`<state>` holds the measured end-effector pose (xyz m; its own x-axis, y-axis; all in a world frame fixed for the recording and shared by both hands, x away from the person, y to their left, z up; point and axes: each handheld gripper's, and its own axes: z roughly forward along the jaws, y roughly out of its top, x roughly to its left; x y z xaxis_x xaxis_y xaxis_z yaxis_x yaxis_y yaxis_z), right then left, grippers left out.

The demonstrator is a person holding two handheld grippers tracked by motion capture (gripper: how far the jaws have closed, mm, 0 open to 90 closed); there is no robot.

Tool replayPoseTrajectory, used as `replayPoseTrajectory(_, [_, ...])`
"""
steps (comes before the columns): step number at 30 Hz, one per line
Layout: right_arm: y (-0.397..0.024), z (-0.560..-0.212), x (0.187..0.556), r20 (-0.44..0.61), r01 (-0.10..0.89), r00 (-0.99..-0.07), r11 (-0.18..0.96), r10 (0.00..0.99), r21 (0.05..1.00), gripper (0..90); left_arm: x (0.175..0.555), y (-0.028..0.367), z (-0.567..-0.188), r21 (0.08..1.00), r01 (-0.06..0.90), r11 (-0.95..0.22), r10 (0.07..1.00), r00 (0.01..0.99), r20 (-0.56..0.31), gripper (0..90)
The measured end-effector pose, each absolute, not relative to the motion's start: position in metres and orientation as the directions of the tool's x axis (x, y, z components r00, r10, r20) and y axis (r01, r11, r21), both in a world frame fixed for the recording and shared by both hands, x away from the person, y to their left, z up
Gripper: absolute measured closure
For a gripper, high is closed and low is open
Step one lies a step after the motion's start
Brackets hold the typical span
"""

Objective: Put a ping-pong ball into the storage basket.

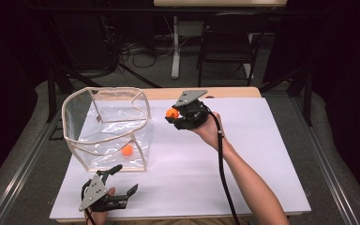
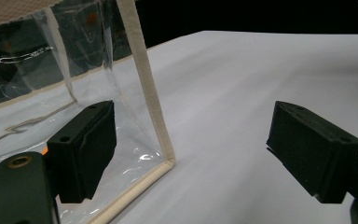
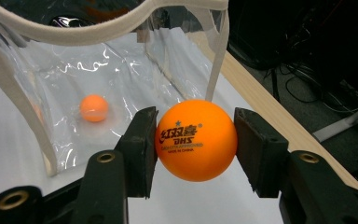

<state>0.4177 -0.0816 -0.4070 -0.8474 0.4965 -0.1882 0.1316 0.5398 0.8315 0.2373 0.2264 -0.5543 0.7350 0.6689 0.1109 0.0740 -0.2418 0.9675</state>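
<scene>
Orange ping-pong ball [image 3: 196, 139] clamped between the right gripper's [image 1: 176, 114] jaws, held above the white table [image 1: 262, 154] at about 3 o'clock from the clear plastic bag [image 1: 108, 126], which already has a second orange ball [image 1: 127, 150] on its floor; the step looks like the carry toward the drop. Next move likely calls for swinging over the bag's cloth-trimmed rim before letting go. Right forearm reaches in from 5 o'clock; left gripper [image 1: 117, 180], jaws wide apart and empty, rests near the bag's 6 o'clock corner.
</scene>
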Motion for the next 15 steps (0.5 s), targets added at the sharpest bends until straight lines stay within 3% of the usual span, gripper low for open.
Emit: replayPoseTrajectory(15, [-0.0789,-0.3978,0.4168,-0.184,0.118,-0.846,0.513,0.501,0.850,51.1,0.2376,0.2270,-0.5539,0.968,0.073,-0.239,0.670,0.734,0.110,15.7])
